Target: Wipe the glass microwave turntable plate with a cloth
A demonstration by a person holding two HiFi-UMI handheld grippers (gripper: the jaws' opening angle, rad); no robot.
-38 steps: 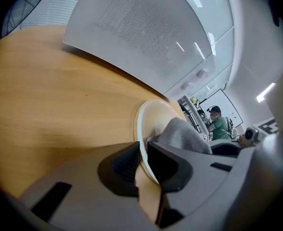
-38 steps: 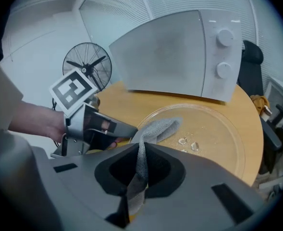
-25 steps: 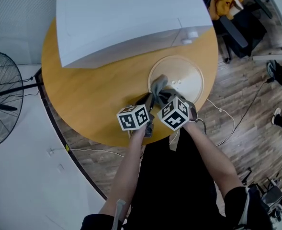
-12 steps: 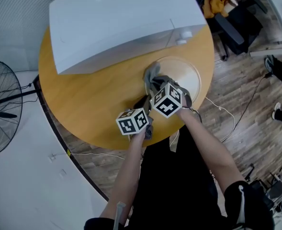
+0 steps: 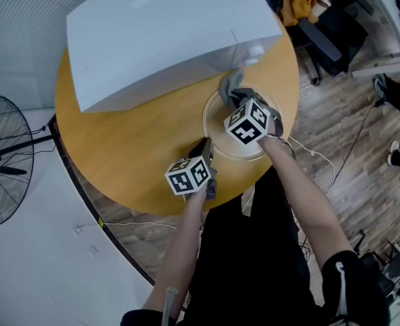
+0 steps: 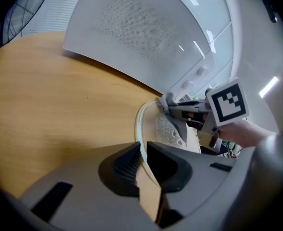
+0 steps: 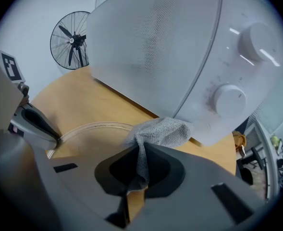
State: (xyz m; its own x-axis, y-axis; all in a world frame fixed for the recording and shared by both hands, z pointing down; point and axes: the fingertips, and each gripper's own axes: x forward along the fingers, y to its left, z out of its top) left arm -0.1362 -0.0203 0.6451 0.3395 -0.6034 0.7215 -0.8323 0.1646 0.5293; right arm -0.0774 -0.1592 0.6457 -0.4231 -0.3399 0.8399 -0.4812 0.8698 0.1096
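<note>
The right gripper (image 7: 140, 150) was clenched on the cloth (image 7: 163, 131), a grey fold pinched between its jaws. The loose end was bunched just ahead of its tips. From above, that gripper (image 5: 235, 95) pointed steeply down at the far side of the plate (image 5: 212, 129), with the cloth (image 5: 229, 84) lying over the far rim. Whether the cloth touched the microwave (image 5: 159, 32) beyond it, I could not tell.

The plate (image 7: 95, 128) lay flat on the table (image 5: 125, 148), spreading out to the left of the right gripper's jaws and back under them. Across it, on the near side, the left gripper (image 5: 205, 145) also pointed down. Its own view showed its jaws (image 6: 142, 150) drawn close together with the plate's rim (image 6: 139, 124) clamped between the pads.

Straight ahead of both grippers stood the microwave, white, with two knobs (image 7: 226, 100) just above and to the right of the cloth. Further out to the left of the left gripper, beyond the table's edge, was a fan (image 5: 3, 161). Off to the right of the right gripper ran a wooden floor (image 5: 349, 148).
</note>
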